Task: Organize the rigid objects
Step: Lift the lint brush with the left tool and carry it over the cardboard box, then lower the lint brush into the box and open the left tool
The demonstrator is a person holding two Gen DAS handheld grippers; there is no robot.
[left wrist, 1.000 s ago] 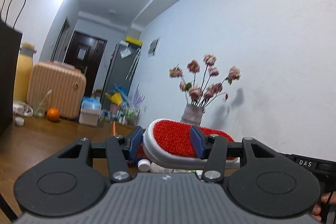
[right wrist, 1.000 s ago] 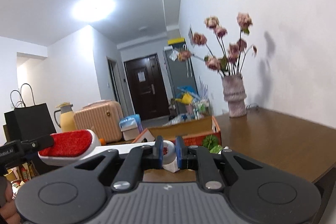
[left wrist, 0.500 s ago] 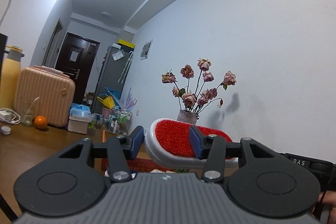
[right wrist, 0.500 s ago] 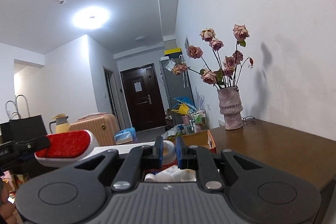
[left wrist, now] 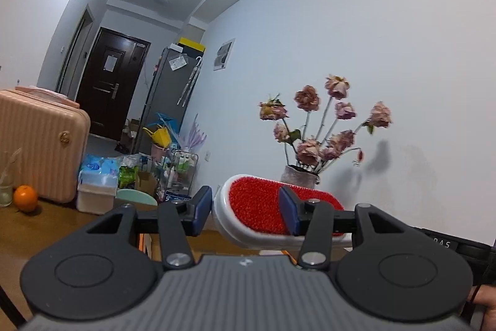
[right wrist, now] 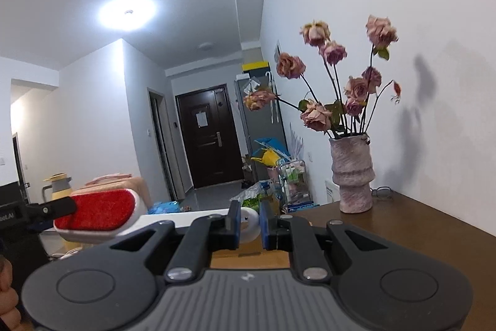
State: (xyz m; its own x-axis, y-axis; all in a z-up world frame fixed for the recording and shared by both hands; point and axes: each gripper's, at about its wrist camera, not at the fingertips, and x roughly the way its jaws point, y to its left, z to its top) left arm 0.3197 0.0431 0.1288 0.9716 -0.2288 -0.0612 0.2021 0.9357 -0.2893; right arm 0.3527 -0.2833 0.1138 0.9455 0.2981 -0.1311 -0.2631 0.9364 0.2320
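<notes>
On table (right wrist: 434, 225), vase (right wrist: 352, 176), wilted roses (right wrist: 316, 115) inside

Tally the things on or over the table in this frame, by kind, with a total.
Brush: 1
Vase: 1
Orange: 1
Suitcase: 1
Total: 4
</notes>
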